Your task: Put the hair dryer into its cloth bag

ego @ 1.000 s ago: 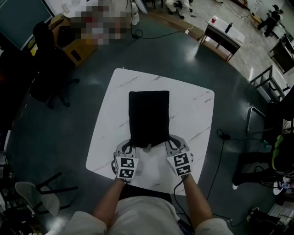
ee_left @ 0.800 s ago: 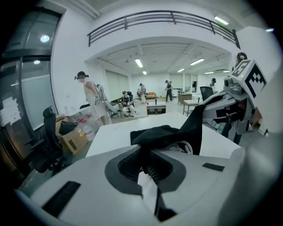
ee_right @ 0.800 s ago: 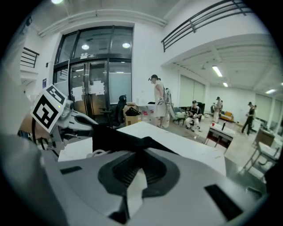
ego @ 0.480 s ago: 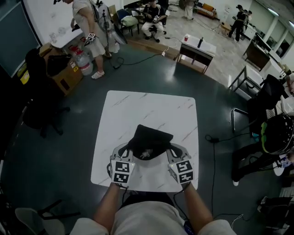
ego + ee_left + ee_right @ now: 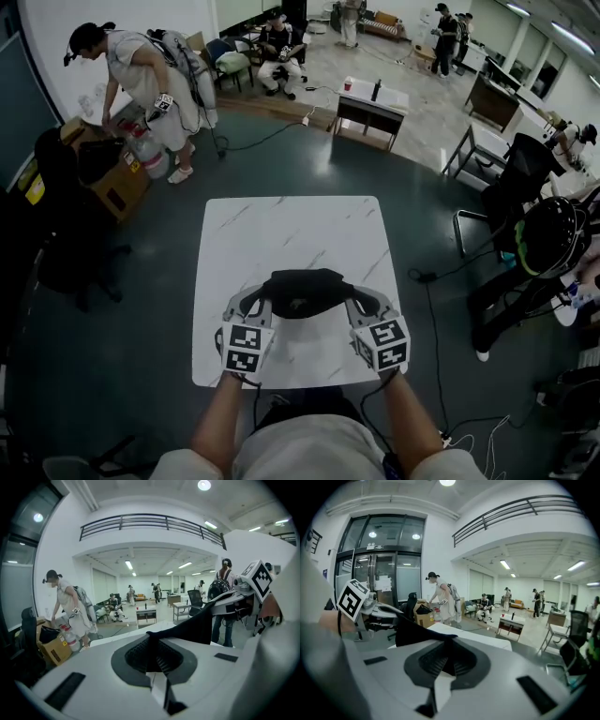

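**Stage shown: bag raised by its mouth, bagging step near its end.** You hold the cloth bag [image 5: 302,292] off the counter [image 5: 281,230], slung between the left gripper [image 5: 266,302] and the right gripper [image 5: 350,302], over the counter's near half.

- **Grip.** Each gripper is clamped on one side of the bag's upper edge. In the left gripper view the left fingers [image 5: 136,658] are pressed together on a fold of black cloth. That cloth runs away to the right, toward the other gripper. In the right gripper view the right fingers [image 5: 430,663] pinch the opposite fold in the same way.
- **Hair dryer.** None lies on the counter. The bag sags dark and full between the grippers, so the dryer is probably inside, but no view looks into the opening to confirm it.
- **Next move.** Judged from this, you need to settle the load to the bottom and close the mouth. Hold both pinches firm, and keep the edge level so nothing tips out. Then either lower the bag back to the counter or bring the two sides together.
- **Pose.** Your left forearm [image 5: 217,427] and right forearm [image 5: 405,422] reach forward side by side. The grippers are level with each other, their marker cubes face up, and the fingers point ahead and slightly down.
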Demonstrator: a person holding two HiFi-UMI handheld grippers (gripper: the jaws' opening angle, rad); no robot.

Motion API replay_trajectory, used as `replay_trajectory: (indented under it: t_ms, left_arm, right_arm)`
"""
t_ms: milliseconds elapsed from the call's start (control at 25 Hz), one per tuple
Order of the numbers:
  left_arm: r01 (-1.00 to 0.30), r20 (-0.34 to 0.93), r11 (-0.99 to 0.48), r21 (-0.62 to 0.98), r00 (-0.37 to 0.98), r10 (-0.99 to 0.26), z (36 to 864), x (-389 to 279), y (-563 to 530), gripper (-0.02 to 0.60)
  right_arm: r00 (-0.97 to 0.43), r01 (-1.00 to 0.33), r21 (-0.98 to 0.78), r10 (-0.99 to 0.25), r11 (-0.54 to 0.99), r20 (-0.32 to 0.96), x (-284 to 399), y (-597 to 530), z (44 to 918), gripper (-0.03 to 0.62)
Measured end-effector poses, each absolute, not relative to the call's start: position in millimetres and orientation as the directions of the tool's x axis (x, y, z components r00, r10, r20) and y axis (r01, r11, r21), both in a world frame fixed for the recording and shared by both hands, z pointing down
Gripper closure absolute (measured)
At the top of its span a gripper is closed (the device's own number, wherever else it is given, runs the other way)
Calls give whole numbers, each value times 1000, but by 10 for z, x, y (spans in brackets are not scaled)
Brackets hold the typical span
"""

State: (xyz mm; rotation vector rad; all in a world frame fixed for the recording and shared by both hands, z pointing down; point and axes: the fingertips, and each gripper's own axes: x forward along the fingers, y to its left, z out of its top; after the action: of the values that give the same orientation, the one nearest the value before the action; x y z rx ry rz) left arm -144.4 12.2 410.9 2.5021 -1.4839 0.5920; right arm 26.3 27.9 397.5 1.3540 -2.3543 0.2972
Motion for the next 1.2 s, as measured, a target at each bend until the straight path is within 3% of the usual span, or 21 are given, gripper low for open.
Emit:
replay_trajectory:
  t_ms: [760,1200]
  left_arm:
    - [-881,427,-461,-111,376,-822,3848,-1305,-1807,571]
    - [-869,478,-493,-33,419,-772,4302,-1223,-1148,571]
  right_arm:
    - [-472,-851,32,-790,524,392,404,-1595,3804,574]
    - [-457,-858,-3,-762,513,459,477,-970,4247,574]
